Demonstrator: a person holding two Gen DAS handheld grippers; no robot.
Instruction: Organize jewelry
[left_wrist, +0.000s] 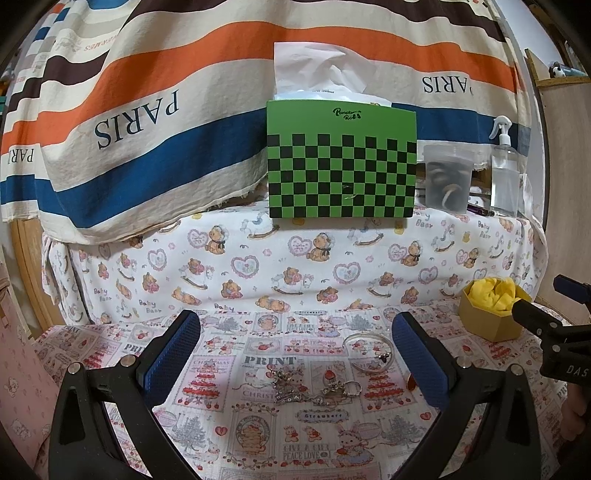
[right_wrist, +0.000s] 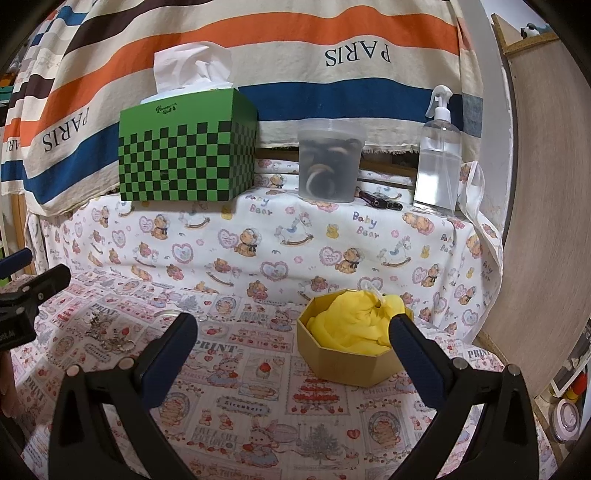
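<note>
Several jewelry pieces lie on the printed cloth: a silver bangle (left_wrist: 367, 345), a sparkly brooch cluster (left_wrist: 290, 386) and a ring (left_wrist: 354, 387). My left gripper (left_wrist: 295, 332) is open and empty, just above and around this jewelry. An octagonal tan box (right_wrist: 345, 356) lined with yellow cloth (right_wrist: 352, 319) stands to the right; it also shows in the left wrist view (left_wrist: 491, 314). My right gripper (right_wrist: 293, 332) is open and empty, with the box between its fingers and slightly beyond. The jewelry pile (right_wrist: 110, 334) lies at its left.
A green checkered tissue box (left_wrist: 341, 162), a clear plastic jar (left_wrist: 447, 179) and a spray bottle (left_wrist: 504, 173) stand on a raised ledge at the back. A striped PARIS cloth (left_wrist: 147, 110) hangs behind. A wooden panel (right_wrist: 546, 184) stands at the right.
</note>
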